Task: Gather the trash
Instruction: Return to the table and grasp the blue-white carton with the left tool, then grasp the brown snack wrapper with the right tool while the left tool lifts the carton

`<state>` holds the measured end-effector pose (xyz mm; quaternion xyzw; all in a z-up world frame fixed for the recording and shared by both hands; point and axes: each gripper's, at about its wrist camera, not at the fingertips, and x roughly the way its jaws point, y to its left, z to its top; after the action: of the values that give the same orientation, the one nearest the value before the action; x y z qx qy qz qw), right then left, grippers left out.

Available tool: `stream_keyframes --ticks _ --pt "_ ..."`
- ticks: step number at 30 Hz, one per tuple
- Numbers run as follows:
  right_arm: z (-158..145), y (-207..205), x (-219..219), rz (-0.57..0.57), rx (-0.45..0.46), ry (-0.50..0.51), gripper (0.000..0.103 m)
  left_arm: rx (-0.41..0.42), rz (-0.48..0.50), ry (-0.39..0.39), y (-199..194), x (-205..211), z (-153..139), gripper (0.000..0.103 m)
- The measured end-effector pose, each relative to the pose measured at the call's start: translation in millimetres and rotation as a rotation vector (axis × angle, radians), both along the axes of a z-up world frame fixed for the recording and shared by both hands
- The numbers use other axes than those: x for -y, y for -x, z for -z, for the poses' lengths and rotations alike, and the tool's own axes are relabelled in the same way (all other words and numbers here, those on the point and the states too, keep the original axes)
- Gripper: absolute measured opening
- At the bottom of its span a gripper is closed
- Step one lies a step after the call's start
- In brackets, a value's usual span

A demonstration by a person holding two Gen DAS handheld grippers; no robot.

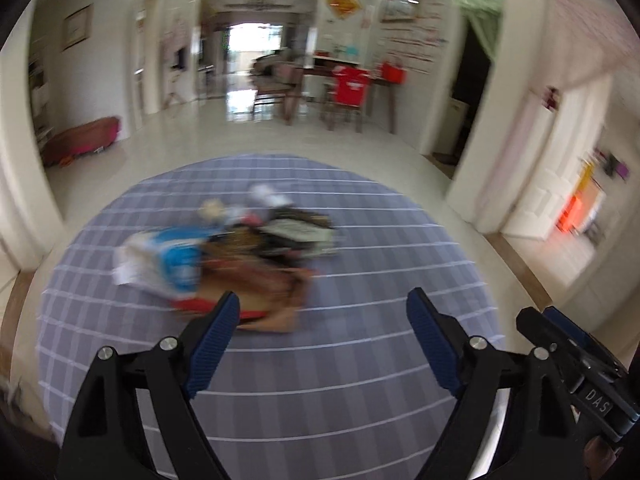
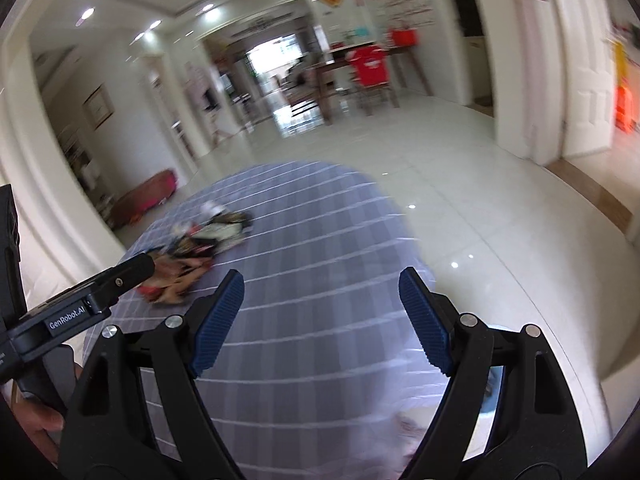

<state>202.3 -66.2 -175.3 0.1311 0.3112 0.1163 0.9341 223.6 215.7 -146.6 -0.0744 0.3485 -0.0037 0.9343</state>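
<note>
our left gripper [image 1: 322, 308] and right gripper [image 2: 320, 290] gape wide, empty, above the cloth [image 1: 360, 240]; trash [image 1: 240, 252] lies far left.

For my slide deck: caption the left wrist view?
Open left gripper above a blurred trash pile on a checked cloth.
</note>
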Motion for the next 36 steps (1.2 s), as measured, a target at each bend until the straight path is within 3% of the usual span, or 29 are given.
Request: stream_keyframes --ticks 5,11,21,22,24,26,28,29,30,32,36 --pt "8 -26 -78 -0.142 -0.028 0.042 0.079 -0.010 -0.114 0.086 7 -70 8 0.084" --pt "29 -52 -141 -0.225 -0.121 -0.028 0.079 -0.049 -0.200 0.246 0 -121 28 0.084" --pt "58 -89 -170 -0.199 -0.229 -0.149 0.078 -0.101 -0.236 0.268 -37 -132 55 0.084" --pt "58 -89 -171 -0.197 -0.220 -0.142 0.073 -0.106 -0.239 0.272 -40 -133 59 0.084" --pt "60 -92 -175 -0.206 -0.218 -0.136 0.053 -0.119 -0.241 0.287 -43 -134 64 0.084" --pt "61 -93 -176 -0.214 -0.219 -0.140 0.051 -0.124 -0.236 0.314 -48 -135 69 0.083" --pt "59 -91 -174 -0.216 -0.213 -0.136 0.045 -0.110 -0.228 0.326 -48 -134 70 0.078" --pt "59 -91 -172 -0.215 -0.209 -0.135 0.035 -0.106 -0.223 0.329 -48 -133 69 0.071" --pt "59 -91 -169 -0.213 -0.208 -0.144 0.033 -0.105 -0.218 0.332 -49 -132 70 0.064" --pt "60 -90 -164 -0.224 -0.214 -0.166 0.031 -0.102 -0.204 0.345 -48 -129 69 0.058" --pt "60 -85 -159 -0.232 -0.214 -0.174 0.029 -0.109 -0.197 0.349 -46 -125 68 0.027"
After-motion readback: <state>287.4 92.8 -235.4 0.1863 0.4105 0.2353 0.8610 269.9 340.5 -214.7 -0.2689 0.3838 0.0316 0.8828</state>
